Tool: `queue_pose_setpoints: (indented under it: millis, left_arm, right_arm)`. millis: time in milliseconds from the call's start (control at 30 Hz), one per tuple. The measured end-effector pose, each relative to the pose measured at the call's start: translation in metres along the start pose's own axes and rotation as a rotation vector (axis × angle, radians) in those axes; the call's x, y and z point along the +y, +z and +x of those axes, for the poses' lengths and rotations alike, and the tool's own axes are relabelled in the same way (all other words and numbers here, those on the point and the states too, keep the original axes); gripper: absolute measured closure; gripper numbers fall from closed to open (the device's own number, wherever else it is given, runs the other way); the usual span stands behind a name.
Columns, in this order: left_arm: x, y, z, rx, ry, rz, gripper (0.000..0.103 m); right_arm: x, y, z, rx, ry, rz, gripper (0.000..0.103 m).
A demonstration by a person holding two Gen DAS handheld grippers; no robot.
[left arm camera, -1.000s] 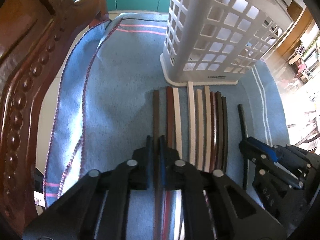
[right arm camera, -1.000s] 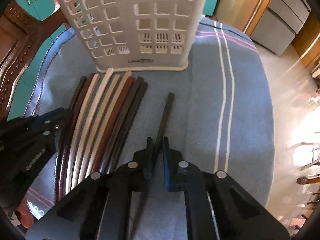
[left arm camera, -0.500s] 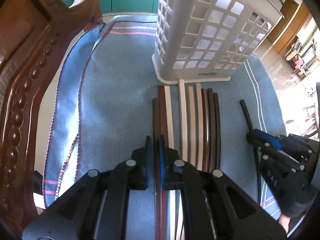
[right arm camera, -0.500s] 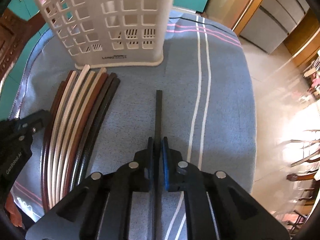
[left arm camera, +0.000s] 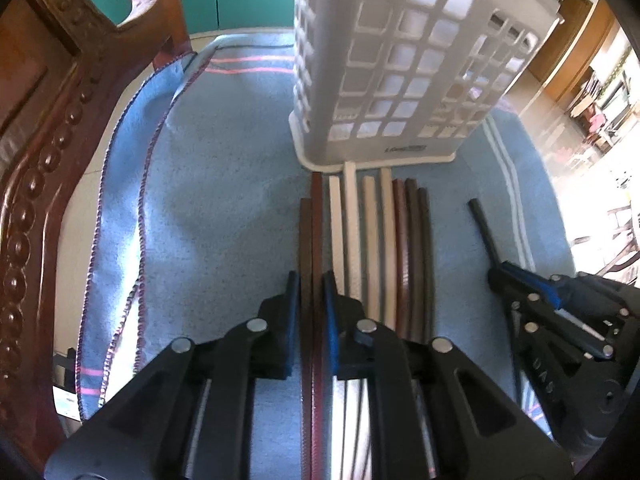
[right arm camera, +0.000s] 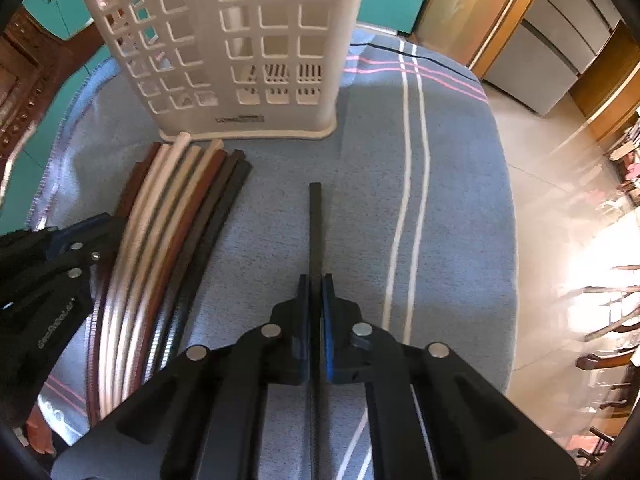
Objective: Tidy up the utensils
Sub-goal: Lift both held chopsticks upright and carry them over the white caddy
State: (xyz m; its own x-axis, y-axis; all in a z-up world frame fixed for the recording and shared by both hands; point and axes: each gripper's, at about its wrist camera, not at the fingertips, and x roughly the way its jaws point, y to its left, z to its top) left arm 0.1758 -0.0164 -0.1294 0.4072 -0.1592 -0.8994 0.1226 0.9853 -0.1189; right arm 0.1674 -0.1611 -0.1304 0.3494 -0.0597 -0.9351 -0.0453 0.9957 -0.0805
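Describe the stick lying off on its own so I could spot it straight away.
Find the white lattice basket on the blue cloth. A row of brown and cream sticks fans out below it. The lone black stick lies apart, nearer the white stripes, pinched by the right hand-held gripper.

Left gripper (left arm camera: 311, 280) pitched down, jaws opening; right gripper (right arm camera: 316, 280) clamped.

On my table (right arm camera: 460, 184) the basket (right arm camera: 248, 40) stands at the far side. A row of sticks (right arm camera: 168, 216) lies side by side before it, ends touching its base. One lone stick (right arm camera: 315, 224) lies apart to their right. A chair (left arm camera: 36, 168) stands left.
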Motion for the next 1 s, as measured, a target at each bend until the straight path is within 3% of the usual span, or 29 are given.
queue_pose_setpoints:
  millis: [433, 600, 933, 1000]
  left_arm:
    - [0.002, 0.005, -0.072, -0.189, -0.097, -0.005, 0.09]
    - [0.012, 0.005, -0.113, -0.266, -0.152, -0.001, 0.09]
    - [0.026, -0.002, -0.179, -0.417, -0.212, -0.025, 0.096]
    - [0.026, -0.002, -0.177, -0.421, -0.208, -0.022, 0.096]
  right_arm:
    - [-0.018, 0.002, -0.063, -0.135, 0.07, 0.033, 0.096]
    - [-0.031, -0.003, -0.101, -0.19, 0.141, 0.025, 0.096]
    - [-0.05, -0.022, -0.176, -0.363, 0.215, 0.029, 0.096]
    - [-0.05, -0.023, -0.182, -0.383, 0.212, 0.026, 0.096]
